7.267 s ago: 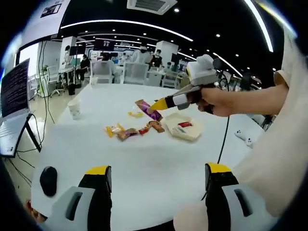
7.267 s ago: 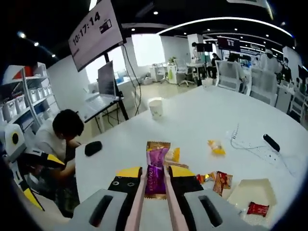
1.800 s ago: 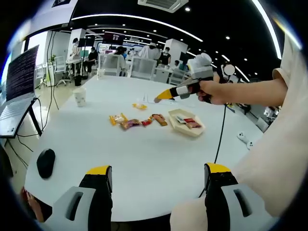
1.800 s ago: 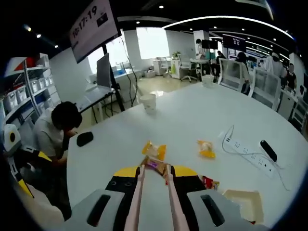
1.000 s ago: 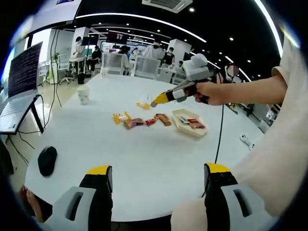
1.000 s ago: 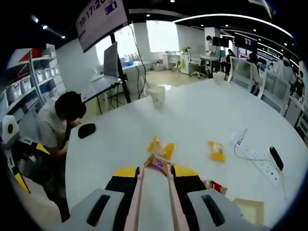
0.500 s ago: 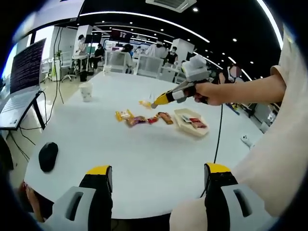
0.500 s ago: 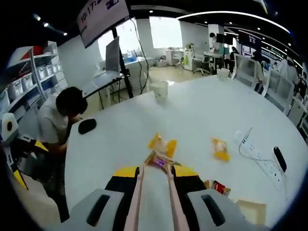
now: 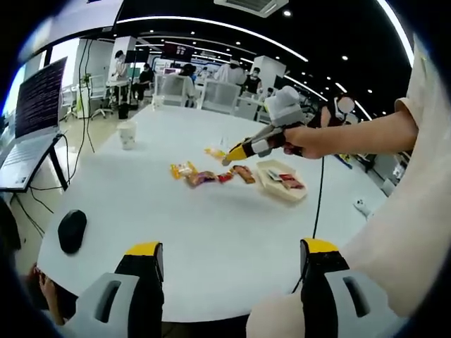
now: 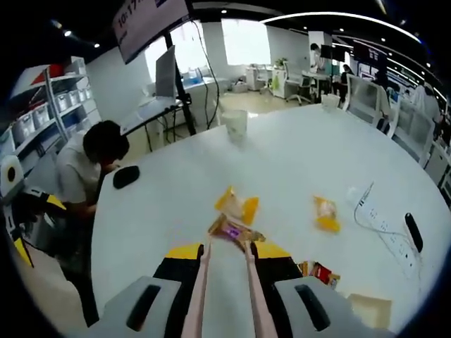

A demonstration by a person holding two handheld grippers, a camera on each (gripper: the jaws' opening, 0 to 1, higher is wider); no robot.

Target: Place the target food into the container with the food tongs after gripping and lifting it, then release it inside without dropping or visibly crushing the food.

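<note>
Tongs (image 10: 224, 276) pinched in R gripper (image 10: 224, 255) fingers over snack (image 10: 235, 233); L gripper (image 9: 229, 271) fingers wide apart, bare table (image 9: 211, 225) ahead.

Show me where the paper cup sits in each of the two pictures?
Left gripper view: the paper cup stands upper left, near the far edge of the white table.
Right gripper view: the cup stands top centre, at the table's far edge.
Shared landmark: the yellow snack packet.

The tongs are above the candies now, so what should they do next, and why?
Probably lower the tongs onto the purple-and-gold packet just past their tips and pinch it gently. The right gripper hovers over the snacks, holding none, and the tray already holds some.
</note>
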